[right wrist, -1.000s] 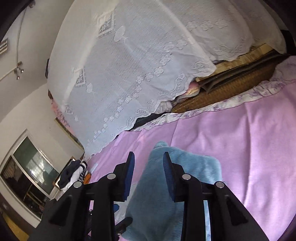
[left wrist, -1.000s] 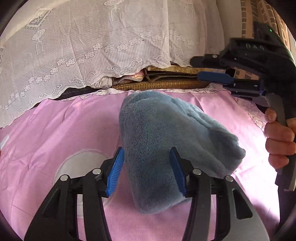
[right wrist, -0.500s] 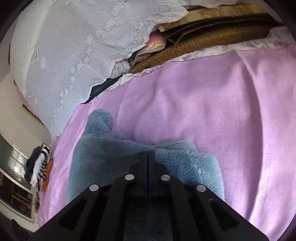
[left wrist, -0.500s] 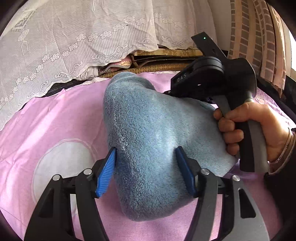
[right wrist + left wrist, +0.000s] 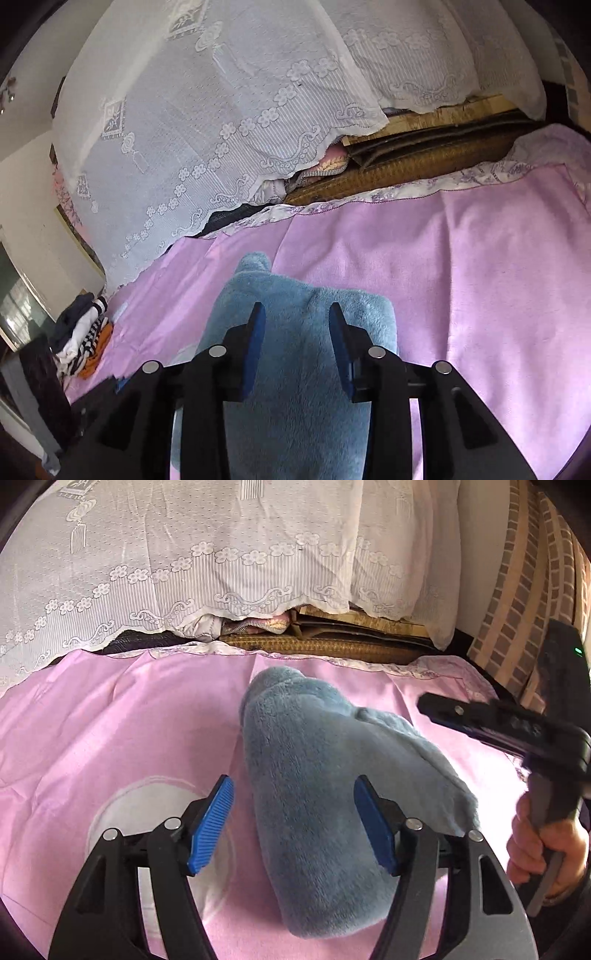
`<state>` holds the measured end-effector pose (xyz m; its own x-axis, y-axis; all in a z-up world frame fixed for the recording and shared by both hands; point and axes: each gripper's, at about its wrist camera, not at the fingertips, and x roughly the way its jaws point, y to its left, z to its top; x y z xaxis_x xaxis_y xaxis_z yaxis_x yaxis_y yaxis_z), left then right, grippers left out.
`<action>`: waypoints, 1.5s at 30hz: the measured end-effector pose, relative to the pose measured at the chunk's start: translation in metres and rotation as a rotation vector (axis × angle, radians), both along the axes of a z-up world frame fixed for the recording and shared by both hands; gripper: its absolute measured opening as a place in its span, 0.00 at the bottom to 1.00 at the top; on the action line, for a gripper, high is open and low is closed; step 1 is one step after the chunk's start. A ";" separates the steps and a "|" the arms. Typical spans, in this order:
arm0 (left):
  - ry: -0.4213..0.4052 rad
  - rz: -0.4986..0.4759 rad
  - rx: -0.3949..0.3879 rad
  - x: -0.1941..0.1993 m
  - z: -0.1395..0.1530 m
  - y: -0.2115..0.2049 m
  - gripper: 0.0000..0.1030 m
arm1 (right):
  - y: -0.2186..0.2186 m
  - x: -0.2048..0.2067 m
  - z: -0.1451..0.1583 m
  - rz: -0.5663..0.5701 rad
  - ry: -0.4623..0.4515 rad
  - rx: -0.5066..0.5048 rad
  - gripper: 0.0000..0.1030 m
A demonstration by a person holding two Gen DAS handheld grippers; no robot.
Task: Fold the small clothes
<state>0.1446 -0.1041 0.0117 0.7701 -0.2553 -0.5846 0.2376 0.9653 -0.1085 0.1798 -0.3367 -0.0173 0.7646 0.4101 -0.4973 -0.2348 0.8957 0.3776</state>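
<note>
My left gripper (image 5: 293, 821) is opening, its blue pads straddling the near end of the fleece (image 5: 325, 794) with a gap on each side, gripping nothing. The fleece lies folded near the middle of the pink sheet (image 5: 110, 720), its narrow end towards the far edge under the lace curtain (image 5: 184, 554). My right gripper (image 5: 295, 347) is opening above the fleece, jaws clear, hand (image 5: 546, 845) on its handle

One fluffy blue garment (image 5: 325, 812), one pink sheet (image 5: 122, 720), one lace curtain (image 5: 207, 554), two grippers, left (image 5: 293, 821) and right (image 5: 297, 349), one clothes pile (image 5: 83, 332), one hand (image 5: 546, 853).
</note>
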 end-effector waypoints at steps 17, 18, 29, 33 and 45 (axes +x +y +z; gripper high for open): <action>-0.018 0.030 0.119 0.028 -0.045 -0.016 0.73 | 0.008 -0.002 -0.065 -0.034 0.094 -0.136 0.35; -0.019 0.033 0.122 0.027 -0.045 -0.016 0.73 | 0.008 -0.003 -0.064 -0.039 0.095 -0.134 0.35; -0.033 0.032 0.046 -0.004 -0.022 0.006 0.71 | 0.028 -0.069 -0.027 -0.087 -0.039 -0.215 0.46; -0.036 0.028 0.067 -0.009 -0.025 0.005 0.71 | 0.035 -0.074 -0.035 -0.086 -0.020 -0.255 0.54; -0.041 0.028 0.108 -0.013 -0.035 0.002 0.74 | 0.008 -0.058 -0.066 -0.091 0.142 -0.065 0.70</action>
